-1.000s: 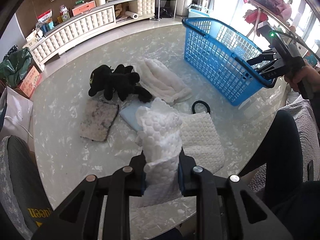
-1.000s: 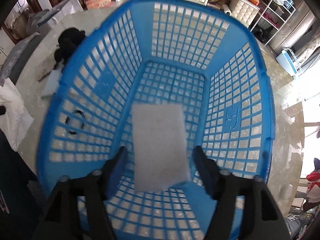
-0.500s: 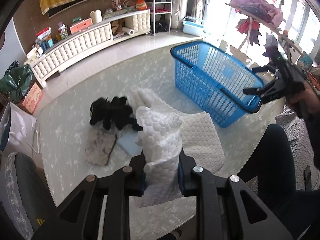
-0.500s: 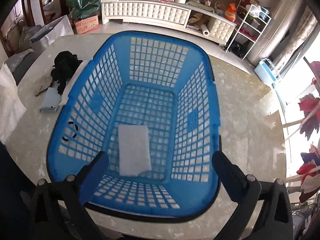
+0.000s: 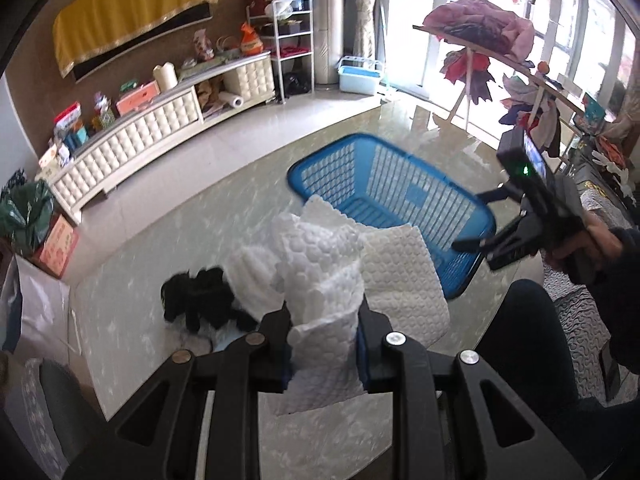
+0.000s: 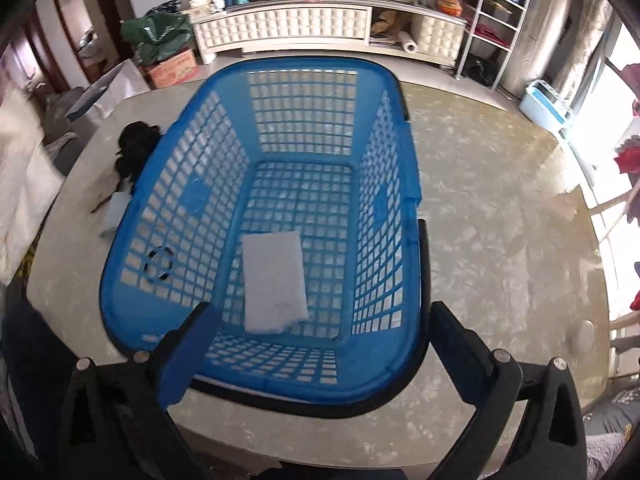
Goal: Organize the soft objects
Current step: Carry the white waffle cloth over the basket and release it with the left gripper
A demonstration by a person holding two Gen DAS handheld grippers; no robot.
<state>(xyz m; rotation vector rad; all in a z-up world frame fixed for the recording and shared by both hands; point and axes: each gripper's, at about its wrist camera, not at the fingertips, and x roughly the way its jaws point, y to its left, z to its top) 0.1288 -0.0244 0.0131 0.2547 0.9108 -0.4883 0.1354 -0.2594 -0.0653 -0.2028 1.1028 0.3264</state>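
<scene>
Mostly unreadable: cardboard box (image 6: pixel 173 67) lettering

Both tools are matte black plastic with angular, triangular cut-outs in their frames. The left gripper (image 5: pixel 324 344) carries four round silver screws in a row and blue pads inside its fingers (image 5: pixel 372 340). The right gripper (image 6: pixel 316 344) shows the same screws, blue-faced fingers (image 6: pixel 188 356), and a green light at twelve o'clock. The person wears dark sleeves and dark trousers.
</scene>
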